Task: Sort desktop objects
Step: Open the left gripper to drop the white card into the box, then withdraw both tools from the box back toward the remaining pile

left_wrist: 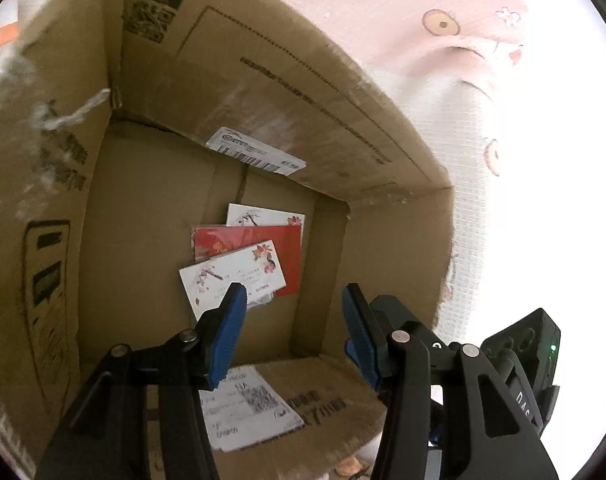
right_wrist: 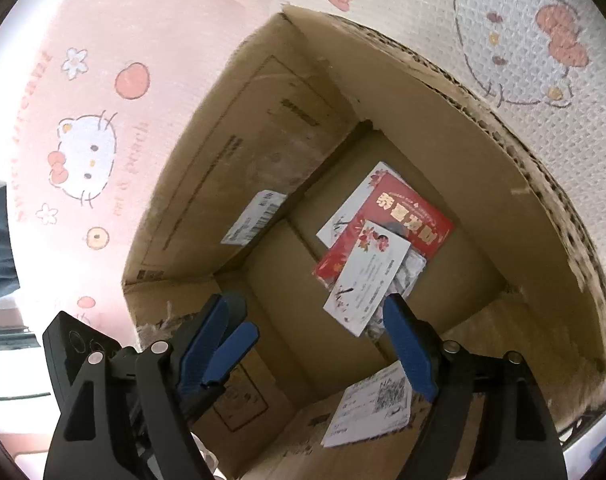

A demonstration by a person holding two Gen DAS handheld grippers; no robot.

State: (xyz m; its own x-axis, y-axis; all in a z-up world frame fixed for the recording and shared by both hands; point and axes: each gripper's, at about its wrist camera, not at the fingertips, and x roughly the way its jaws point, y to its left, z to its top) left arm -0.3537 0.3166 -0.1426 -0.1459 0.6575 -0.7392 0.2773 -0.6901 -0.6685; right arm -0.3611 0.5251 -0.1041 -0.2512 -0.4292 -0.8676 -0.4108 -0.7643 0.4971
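We find the sorted things at the bottom of the cardboard box (left_wrist: 151, 216): a white flowered card (left_wrist: 231, 276) lies on top, slanted across a red envelope (left_wrist: 255, 242), and a second white card (left_wrist: 271, 216) peeks out from beneath the red one at the far side. Something crinkled and clear, perhaps a plastic sleeve, shows under the top card's edge in the right wrist view; we cannot tell what it is.

Our left gripper (left_wrist: 293, 298) hangs over the box mouth with its blue fingers (left_wrist: 227, 332) spread wide and nothing between them. Our right gripper (right_wrist: 319, 320) is likewise released and empty, its jaws well apart above the same pile. Each gripper shows at the edge of the other's view, so the two tools are near one another over the opening.

Shipping labels are stuck to the box walls, one on the far wall (left_wrist: 255, 152) and one on the near flap (left_wrist: 247, 408). The box stands on a pink cartoon-print cloth (right_wrist: 87, 120).

We judge the cards delivered and both tools free to go for the next object. The risks from here: with both tools crowded over one opening, they could knock together on the way out, or a finger could catch the near flap and drag or tip the box. A fresh drop from this height could also slide off the slanted stack.
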